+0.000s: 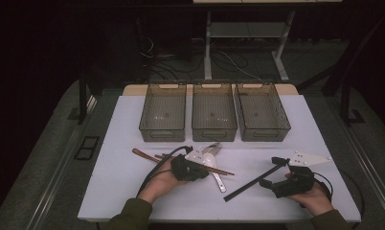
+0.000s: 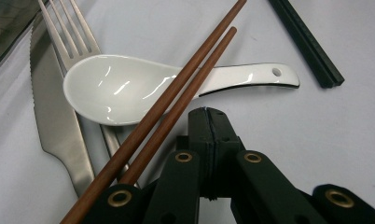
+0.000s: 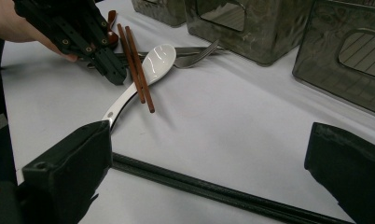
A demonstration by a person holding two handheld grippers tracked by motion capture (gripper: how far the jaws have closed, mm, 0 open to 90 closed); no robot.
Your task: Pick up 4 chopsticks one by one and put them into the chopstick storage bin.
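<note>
My left gripper [image 1: 205, 171] [image 2: 209, 122] is shut with nothing between its jaws, its tip just right of a pair of brown chopsticks [image 2: 176, 98] [image 3: 138, 74]. Those chopsticks lie across a white ceramic spoon [image 2: 115, 88] [image 3: 158, 57] [image 1: 210, 162]. A metal fork [image 2: 69, 32] and a serrated knife [image 2: 55, 116] sit under and beside the spoon. My right gripper [image 1: 269, 172] [image 3: 209, 177] stands open near the table's front right. A pair of black chopsticks [image 1: 250, 184] [image 3: 213, 189] lies on the table between its jaws, untouched. The left gripper [image 3: 113, 72] also shows in the right gripper view.
Three tinted plastic bins stand side by side at the back of the white table [image 1: 133, 191]: left [image 1: 163, 112], middle [image 1: 213, 111], right [image 1: 263, 111]. Beyond them are table legs and cables on a dark floor. The table's front edge runs close under both hands.
</note>
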